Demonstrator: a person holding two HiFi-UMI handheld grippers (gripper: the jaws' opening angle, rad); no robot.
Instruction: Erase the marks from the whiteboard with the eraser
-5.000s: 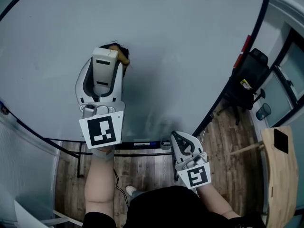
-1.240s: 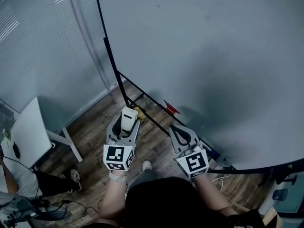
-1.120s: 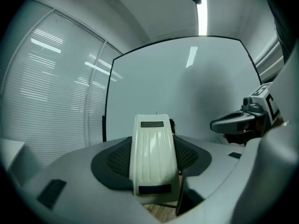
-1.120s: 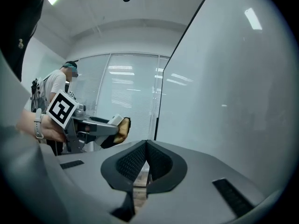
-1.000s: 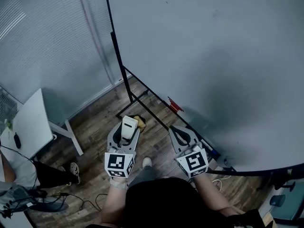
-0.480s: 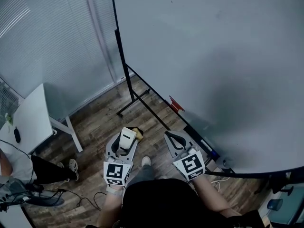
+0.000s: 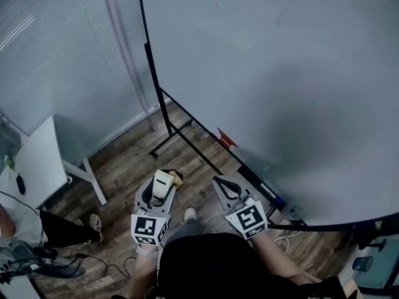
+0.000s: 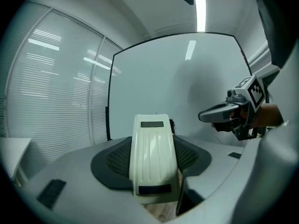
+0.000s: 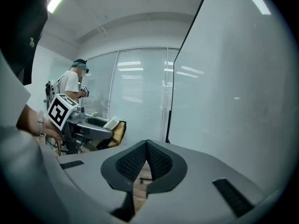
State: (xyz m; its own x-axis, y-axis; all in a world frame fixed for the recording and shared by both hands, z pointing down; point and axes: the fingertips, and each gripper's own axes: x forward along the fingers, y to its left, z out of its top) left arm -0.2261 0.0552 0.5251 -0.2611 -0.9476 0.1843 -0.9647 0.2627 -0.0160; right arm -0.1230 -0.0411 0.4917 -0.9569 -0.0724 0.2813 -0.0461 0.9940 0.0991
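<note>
Both have dropped below the clean whiteboard (image 7: 280,73), left gripper (image 7: 161,189) fingers clamping the eraser (image 8: 152,157), right gripper (image 9: 146,147) fingers pressed together empty; erasing seems finished.

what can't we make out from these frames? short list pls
- Large white whiteboard: the head view's edges cut off its top and right. The faint specks on it are too small to call marks.
- Cream plastic eraser clamped in the left tool: the left gripper view shows only its back, which hides the wiping face.
- Small red item at the board's lower edge: too small to identify in the head view.
</note>
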